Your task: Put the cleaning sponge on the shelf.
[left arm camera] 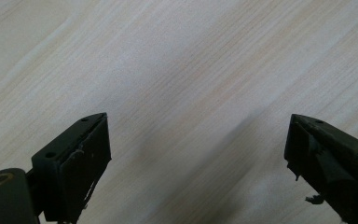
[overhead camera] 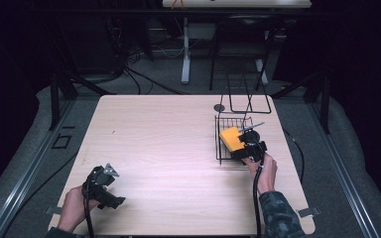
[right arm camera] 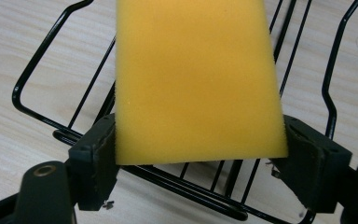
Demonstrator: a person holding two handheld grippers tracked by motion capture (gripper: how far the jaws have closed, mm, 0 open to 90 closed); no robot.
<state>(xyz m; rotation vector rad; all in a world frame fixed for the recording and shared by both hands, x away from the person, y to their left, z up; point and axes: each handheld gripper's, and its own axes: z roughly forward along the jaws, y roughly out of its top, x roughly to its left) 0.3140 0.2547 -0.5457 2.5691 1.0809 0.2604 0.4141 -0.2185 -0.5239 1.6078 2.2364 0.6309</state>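
A yellow sponge (overhead camera: 231,138) hangs over a black wire rack (overhead camera: 224,124) at the right of the table. My right gripper (overhead camera: 246,148) is shut on the sponge. In the right gripper view the sponge (right arm camera: 196,79) sits pinched between both jaws of the right gripper (right arm camera: 200,156), with the rack's wires (right arm camera: 51,56) just beneath it. My left gripper (overhead camera: 104,191) rests low over the table's near left part, held in a hand. In the left gripper view its jaws stand wide apart around the left gripper's midpoint (left arm camera: 198,140), open, with bare wood between them.
The light wooden table (overhead camera: 168,148) spreads between both hands. A tall black wire frame (overhead camera: 248,96) stands behind the rack, beside a small dark disc (overhead camera: 220,107). Cables trail from each gripper toward the near edge. Beyond the table are dark floor and desk legs (overhead camera: 185,59).
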